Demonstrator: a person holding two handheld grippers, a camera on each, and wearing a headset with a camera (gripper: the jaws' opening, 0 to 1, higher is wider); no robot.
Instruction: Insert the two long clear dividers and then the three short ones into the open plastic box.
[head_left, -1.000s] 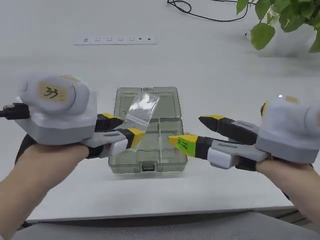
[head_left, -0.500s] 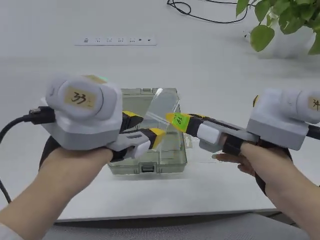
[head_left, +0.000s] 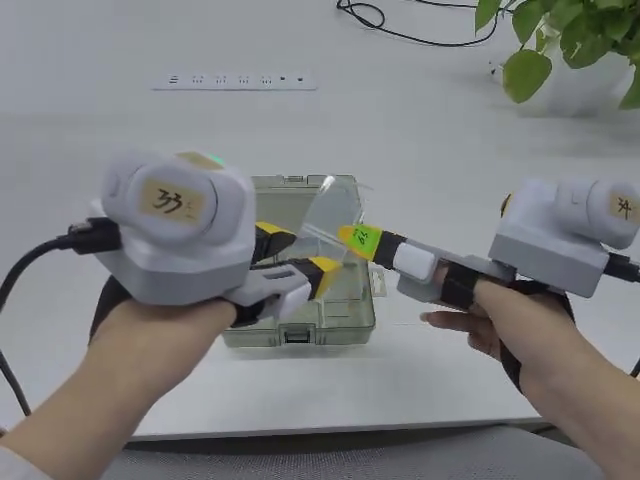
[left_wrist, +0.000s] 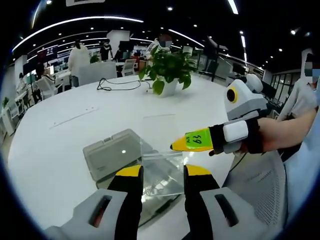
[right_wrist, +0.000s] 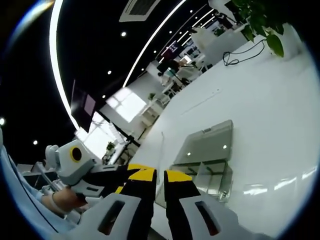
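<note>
Two hand-held grippers share one sheet here. On the left, the grey-and-white left hand-held gripper (head_left: 298, 253), with black jaws and yellow tips, is clamped across the thin, clear, rectangular plastic divider (head_left: 328, 208). Its own view shows one jaw against each side edge.

That divider hangs tilted in the air above the smoky translucent plastic box (head_left: 300, 325), which sits lid-open on the glossy white tabletop (head_left: 450, 130).

Moving right, the right hand-held gripper (head_left: 358, 238) is pinched almost closed on one edge of the divider, which shows as a fine line between its jaws.

My read: both are steadying the sheet before slotting it. Done well, it goes upright and square to the box walls, ends lined up with whatever grooves are there; they're too small to make out. Then it lowers evenly from both sides.

Careful: it looks slick, glassy and bendy, so grip lightly but firmly. Squeeze hard across the width and it may bow and miss. The hard box walls should guide it once both ends catch.
</note>
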